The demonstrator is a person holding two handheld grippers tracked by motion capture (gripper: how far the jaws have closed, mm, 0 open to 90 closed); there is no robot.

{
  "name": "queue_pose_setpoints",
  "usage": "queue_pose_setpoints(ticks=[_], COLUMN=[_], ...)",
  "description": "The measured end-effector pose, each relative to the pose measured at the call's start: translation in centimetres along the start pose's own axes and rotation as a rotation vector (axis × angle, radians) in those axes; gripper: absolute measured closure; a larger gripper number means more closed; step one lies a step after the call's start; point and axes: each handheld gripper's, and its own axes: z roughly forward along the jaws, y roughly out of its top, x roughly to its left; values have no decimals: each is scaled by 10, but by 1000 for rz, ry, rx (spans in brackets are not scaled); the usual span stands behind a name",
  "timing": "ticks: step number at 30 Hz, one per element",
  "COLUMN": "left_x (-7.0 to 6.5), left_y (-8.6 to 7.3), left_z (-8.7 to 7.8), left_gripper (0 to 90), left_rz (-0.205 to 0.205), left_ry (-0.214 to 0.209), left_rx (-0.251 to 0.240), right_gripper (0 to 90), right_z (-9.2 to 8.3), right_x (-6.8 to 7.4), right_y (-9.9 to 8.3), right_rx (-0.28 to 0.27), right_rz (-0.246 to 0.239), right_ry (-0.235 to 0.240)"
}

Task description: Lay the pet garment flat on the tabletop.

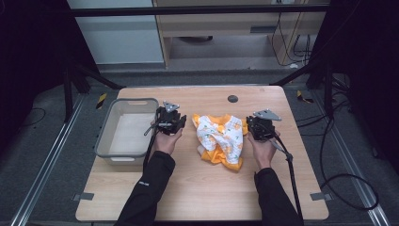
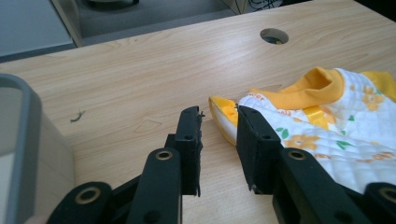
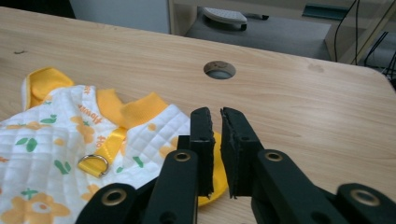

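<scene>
From above, the garment (image 1: 220, 139) lies just right of the bin (image 1: 126, 133), flanked by left gripper (image 1: 170, 119) and right gripper (image 1: 260, 126); the left gripper view shows parted, empty jaws at its hem, the right gripper view a narrower empty gap, probably readying corner grabs.

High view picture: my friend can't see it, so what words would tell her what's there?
A yellow and white flowered garment lies crumpled mid-table between the left gripper and right gripper. A grey bin sits at the left.

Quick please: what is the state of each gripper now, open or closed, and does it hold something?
Left gripper: open, holding nothing, jaws at the garment's edge.
Right gripper: jaws slightly apart, holding nothing.
</scene>
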Motion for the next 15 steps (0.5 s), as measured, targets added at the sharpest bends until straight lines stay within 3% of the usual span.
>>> queue_pose_setpoints(ticks=[2, 7, 13, 15], left_x=[-3, -19, -34, -37], left_y=[-2, -11, -32, -39], left_z=[-8, -29, -50, -53], left_gripper=[674, 627, 573, 554], left_rz=[2, 88, 171, 180], left_ry=[-26, -78, -121, -140], left_rx=[-1, 39, 86, 90], right_gripper=[797, 761, 706, 692], right_z=[-5, -26, -55, -62], right_x=[-3, -1, 9, 11], right_y=[3, 6, -8, -12], right_rx=[6, 6, 42, 50], right_rz=[3, -39, -65, -75], right_ry=[3, 52, 129, 152])
